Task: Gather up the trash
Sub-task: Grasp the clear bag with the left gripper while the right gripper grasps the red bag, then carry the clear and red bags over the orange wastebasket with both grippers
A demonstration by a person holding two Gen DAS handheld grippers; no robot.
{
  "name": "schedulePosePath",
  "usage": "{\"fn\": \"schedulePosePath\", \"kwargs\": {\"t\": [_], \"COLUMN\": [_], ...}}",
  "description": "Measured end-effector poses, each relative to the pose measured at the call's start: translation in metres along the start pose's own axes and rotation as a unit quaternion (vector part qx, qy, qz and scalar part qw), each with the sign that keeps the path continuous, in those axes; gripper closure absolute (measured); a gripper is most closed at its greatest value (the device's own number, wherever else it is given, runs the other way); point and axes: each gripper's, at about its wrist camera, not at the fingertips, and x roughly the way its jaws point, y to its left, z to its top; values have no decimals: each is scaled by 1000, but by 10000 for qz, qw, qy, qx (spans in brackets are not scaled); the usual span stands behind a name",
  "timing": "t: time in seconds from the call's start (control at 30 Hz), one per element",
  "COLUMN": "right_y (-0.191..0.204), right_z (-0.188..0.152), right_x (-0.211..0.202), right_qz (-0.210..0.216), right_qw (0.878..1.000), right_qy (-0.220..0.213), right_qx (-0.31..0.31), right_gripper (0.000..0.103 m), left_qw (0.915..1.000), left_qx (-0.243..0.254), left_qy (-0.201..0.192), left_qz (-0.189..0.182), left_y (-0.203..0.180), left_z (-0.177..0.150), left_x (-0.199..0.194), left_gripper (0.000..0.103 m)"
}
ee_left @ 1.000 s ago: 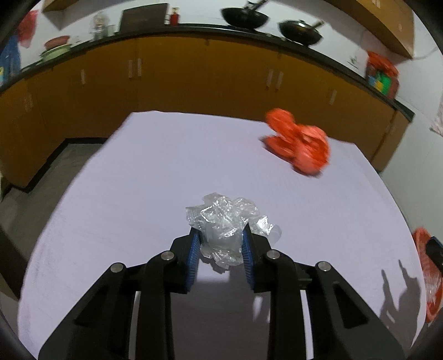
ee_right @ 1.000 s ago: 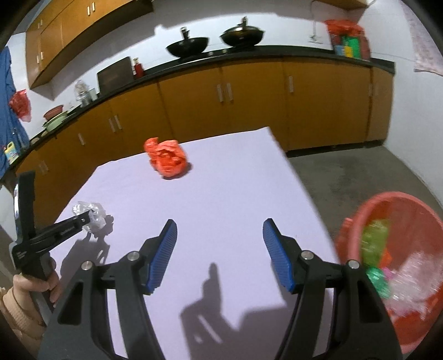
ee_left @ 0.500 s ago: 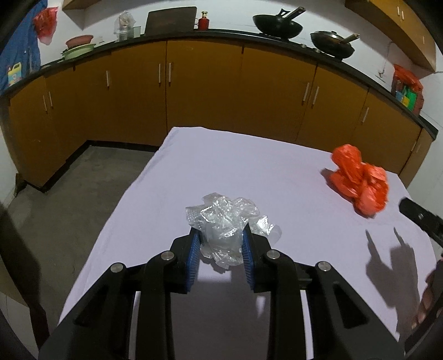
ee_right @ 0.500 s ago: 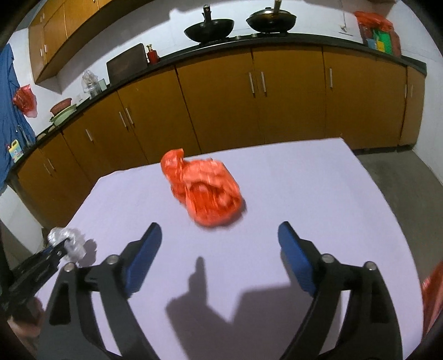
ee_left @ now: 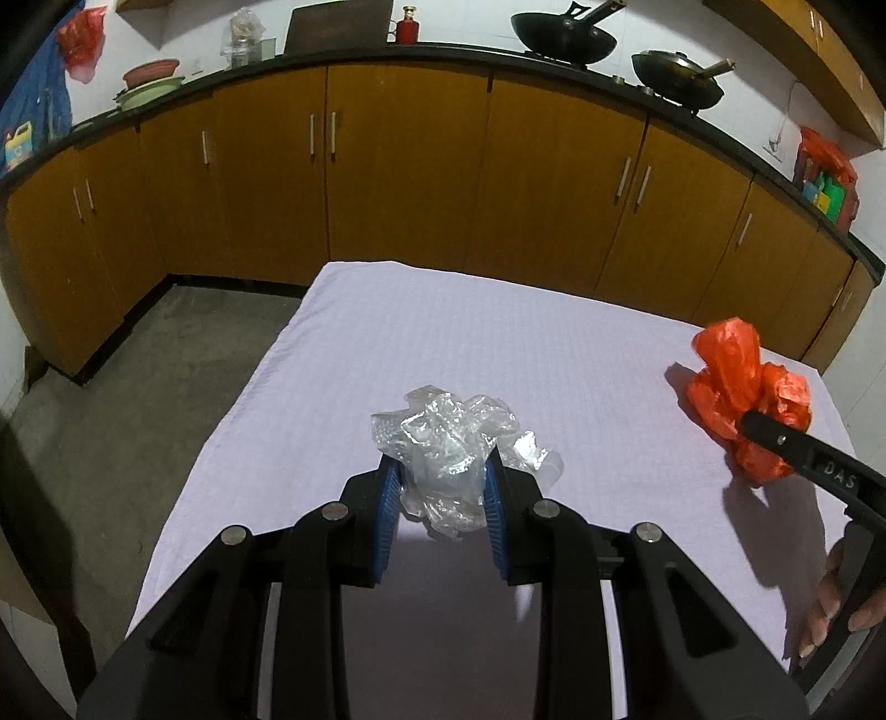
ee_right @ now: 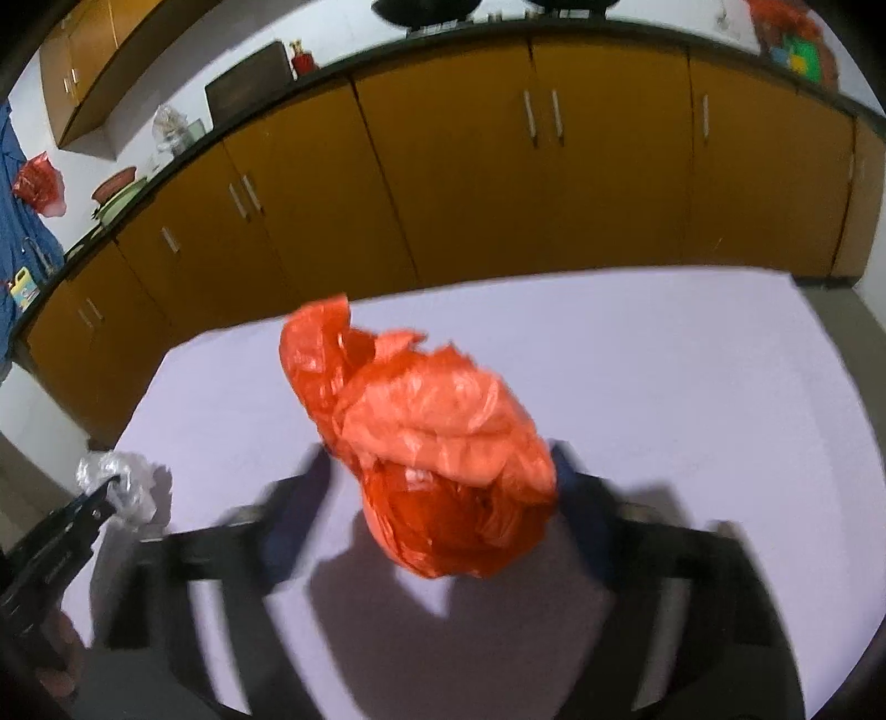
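Note:
My left gripper (ee_left: 442, 493) is shut on a crumpled clear plastic wrap (ee_left: 448, 443) and holds it just above the lilac table (ee_left: 498, 343). The wrap also shows in the right wrist view (ee_right: 124, 484), in the left fingers. A crumpled orange plastic bag (ee_right: 426, 437) lies on the table, and my right gripper (ee_right: 443, 493) is open with its blurred jaws on either side of it. In the left wrist view the orange bag (ee_left: 742, 387) sits at the right, with the right gripper's finger (ee_left: 803, 454) against it.
Brown cabinets (ee_left: 404, 166) with a dark counter run behind the table, carrying woks (ee_left: 565, 27), bowls and a red canister. Grey floor (ee_left: 138, 376) lies left of the table's edge. A person's hand (ee_left: 836, 603) shows at the right.
My right gripper has moved forward and down over the orange bag, which now sits between its jaws. My left gripper keeps hold of the clear wrap and has turned left.

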Motion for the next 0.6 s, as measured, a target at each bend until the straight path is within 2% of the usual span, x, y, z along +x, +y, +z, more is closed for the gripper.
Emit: {"fn": "schedulePosePath", "kwargs": {"t": [0.13, 0.27, 0.47, 0.6], "right_y": [-2, -12, -31, -49], "right_z": [-11, -29, -67, -98], "right_x": [-19, -57, -144, -217], "right_qz": [-46, -117, -291, -385], "right_qw": [9999, 9996, 9979, 9946], "right_qy": [-97, -245, -576, -928], "right_qx": [-94, -78, -10, 256], "right_gripper": [61, 62, 62, 62], "left_qw": [10000, 9999, 9984, 9959], "left_qx": [63, 74, 266, 338], "left_qy": [9, 27, -53, -129], "left_qz": [-42, -154, -501, -830], "left_y": [-5, -16, -51, -78], "left_z": [-5, -10, -19, -26], "left_x": [-8, -23, -64, -96], "left_gripper": [75, 75, 75, 75]}}
